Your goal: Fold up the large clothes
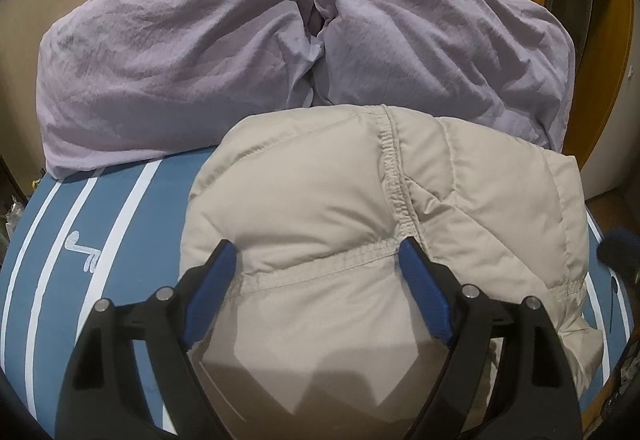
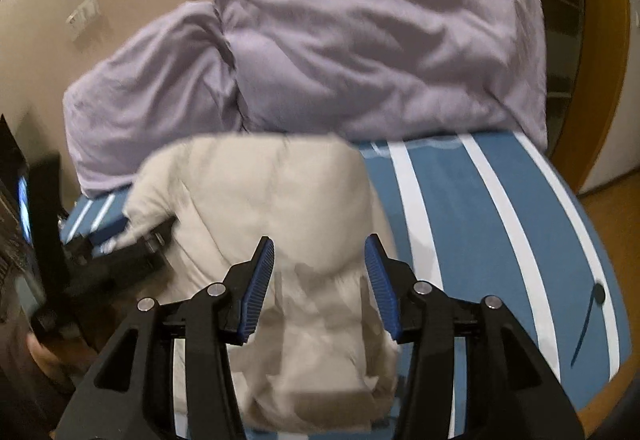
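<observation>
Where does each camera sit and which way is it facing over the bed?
Left wrist: on the left claw, angled down at the beige jacket; open fingers show.
Right wrist: on the right claw, angled down at the jacket's right side; open fingers and the other claw show at left.
Shared: jacket, lilac duvet, blue striped bed cover.

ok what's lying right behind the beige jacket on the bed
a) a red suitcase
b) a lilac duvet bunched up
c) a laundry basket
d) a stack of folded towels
b: a crumpled lilac duvet sits just past the far edge of the beige jacket on the blue striped bed.
</observation>
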